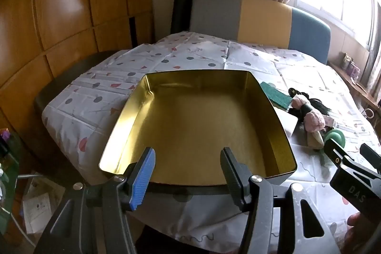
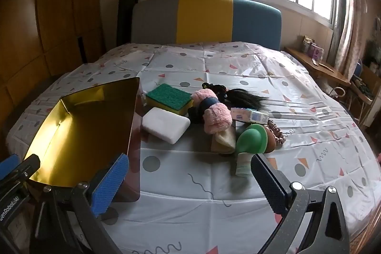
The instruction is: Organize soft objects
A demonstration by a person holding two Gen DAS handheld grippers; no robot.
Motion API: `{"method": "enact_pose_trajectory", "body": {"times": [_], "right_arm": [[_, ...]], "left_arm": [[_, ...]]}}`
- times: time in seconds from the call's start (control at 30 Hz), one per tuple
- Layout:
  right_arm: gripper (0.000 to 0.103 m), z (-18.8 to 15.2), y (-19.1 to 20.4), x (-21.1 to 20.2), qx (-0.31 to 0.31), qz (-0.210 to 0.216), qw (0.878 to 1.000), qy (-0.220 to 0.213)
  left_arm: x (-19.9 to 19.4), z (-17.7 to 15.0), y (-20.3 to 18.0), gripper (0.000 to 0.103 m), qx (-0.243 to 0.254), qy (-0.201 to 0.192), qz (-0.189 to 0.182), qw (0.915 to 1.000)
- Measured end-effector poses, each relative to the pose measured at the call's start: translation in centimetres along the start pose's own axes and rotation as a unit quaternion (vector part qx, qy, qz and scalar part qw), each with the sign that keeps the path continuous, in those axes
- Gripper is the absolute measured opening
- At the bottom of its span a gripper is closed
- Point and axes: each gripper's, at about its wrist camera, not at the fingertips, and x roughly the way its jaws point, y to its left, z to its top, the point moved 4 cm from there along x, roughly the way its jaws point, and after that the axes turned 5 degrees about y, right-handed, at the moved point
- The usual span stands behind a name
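An empty gold-lined tin box (image 1: 197,125) sits on the patterned cloth; it also shows at the left of the right wrist view (image 2: 90,125). My left gripper (image 1: 188,173) is open at the box's near rim. My right gripper (image 2: 190,180) is open and empty, short of a pile of soft things: a green-and-yellow sponge (image 2: 169,97), a white sponge block (image 2: 165,124), a pink fuzzy roll (image 2: 215,116), a green balloon (image 2: 252,141), a beige cloth (image 2: 223,139), a tissue pack (image 2: 250,115), a scrunchie (image 2: 277,132) and black hair (image 2: 243,95).
The table is covered by a white cloth with dots and triangles (image 2: 238,68). A grey, yellow and blue headboard (image 2: 204,20) stands behind it. A wooden wardrobe (image 1: 59,4) is at the left. A shelf with small items (image 2: 316,61) runs under the window at the right.
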Motion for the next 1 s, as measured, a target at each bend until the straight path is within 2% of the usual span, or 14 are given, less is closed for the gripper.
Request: {"method": "enact_pose_trajectory", "body": {"times": [1.0], "right_arm": [[0.103,0.07,-0.06,-0.27,-0.001,-0.001,1.000,-0.003]], "left_arm": [[0.32,-0.34,0.32,0.058,-0.003,0.011,-0.005,0.9999]]}}
